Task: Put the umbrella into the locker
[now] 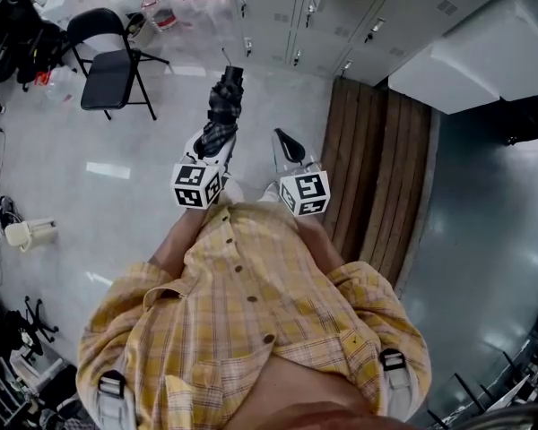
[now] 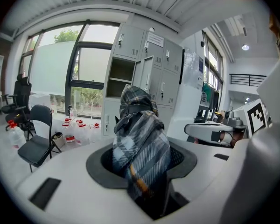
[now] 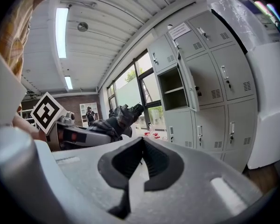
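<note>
The folded checked umbrella (image 1: pixel 222 115) is not yet in the locker. It is clamped between the jaws of the left hand-held gripper (image 1: pixel 213 150) and rests on nothing, in the air above the floor (image 1: pixel 117 186). The jaws press on the fabric near one end of it, and the longer part sticks out forward, past the jaws. I think it is held this way so that the free end can go first into the opening while the gripper itself stays outside.

The bank of lockers stands ahead of the person, and one compartment (image 3: pixel 173 88) is open, with its door swung to the side. The umbrella is well apart from it; in the left gripper view the open compartment shows just behind the top of the umbrella, so the aim seems about right.

The right hand-held gripper (image 3: pixel 141 146) is empty, its pads meeting at the tips with nothing between them. Probably it is kept free to steady the door or to guide the umbrella.

Both grippers are held in front of the person's chest, side by side and near to each other, the marker cubes toward the body. They point forward to the lockers and a little downward, the left one more steeply.
</note>
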Demonstrator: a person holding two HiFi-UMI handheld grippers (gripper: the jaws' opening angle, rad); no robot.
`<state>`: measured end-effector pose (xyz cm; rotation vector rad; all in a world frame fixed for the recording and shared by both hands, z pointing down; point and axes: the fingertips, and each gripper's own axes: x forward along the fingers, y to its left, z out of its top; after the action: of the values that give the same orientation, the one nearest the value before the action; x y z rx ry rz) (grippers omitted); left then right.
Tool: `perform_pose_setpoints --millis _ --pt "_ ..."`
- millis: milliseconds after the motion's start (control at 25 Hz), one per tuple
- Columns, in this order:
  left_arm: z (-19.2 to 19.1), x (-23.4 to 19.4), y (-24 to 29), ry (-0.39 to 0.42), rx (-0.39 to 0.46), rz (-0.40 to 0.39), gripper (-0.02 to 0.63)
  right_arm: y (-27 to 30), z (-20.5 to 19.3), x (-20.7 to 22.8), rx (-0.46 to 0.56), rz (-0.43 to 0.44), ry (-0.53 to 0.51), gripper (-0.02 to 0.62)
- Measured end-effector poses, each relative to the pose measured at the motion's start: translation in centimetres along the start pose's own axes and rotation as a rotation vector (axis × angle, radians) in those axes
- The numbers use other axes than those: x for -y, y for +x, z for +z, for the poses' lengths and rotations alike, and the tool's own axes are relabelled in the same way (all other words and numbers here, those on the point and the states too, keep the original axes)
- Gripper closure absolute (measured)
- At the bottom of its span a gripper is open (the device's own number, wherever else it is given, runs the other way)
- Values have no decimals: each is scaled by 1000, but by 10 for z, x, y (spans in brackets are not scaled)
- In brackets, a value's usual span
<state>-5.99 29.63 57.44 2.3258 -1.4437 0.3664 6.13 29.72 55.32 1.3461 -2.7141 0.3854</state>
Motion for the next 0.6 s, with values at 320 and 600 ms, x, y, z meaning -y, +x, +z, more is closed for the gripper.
perform_pose_setpoints --millis 320,600 --pt "6 -4 22 4 -7 34 416 16 -3 24 -9 14 16 598" --pt "18 -17 64 -16 13 13 416 43 -1 50 -26 6 -8 598"
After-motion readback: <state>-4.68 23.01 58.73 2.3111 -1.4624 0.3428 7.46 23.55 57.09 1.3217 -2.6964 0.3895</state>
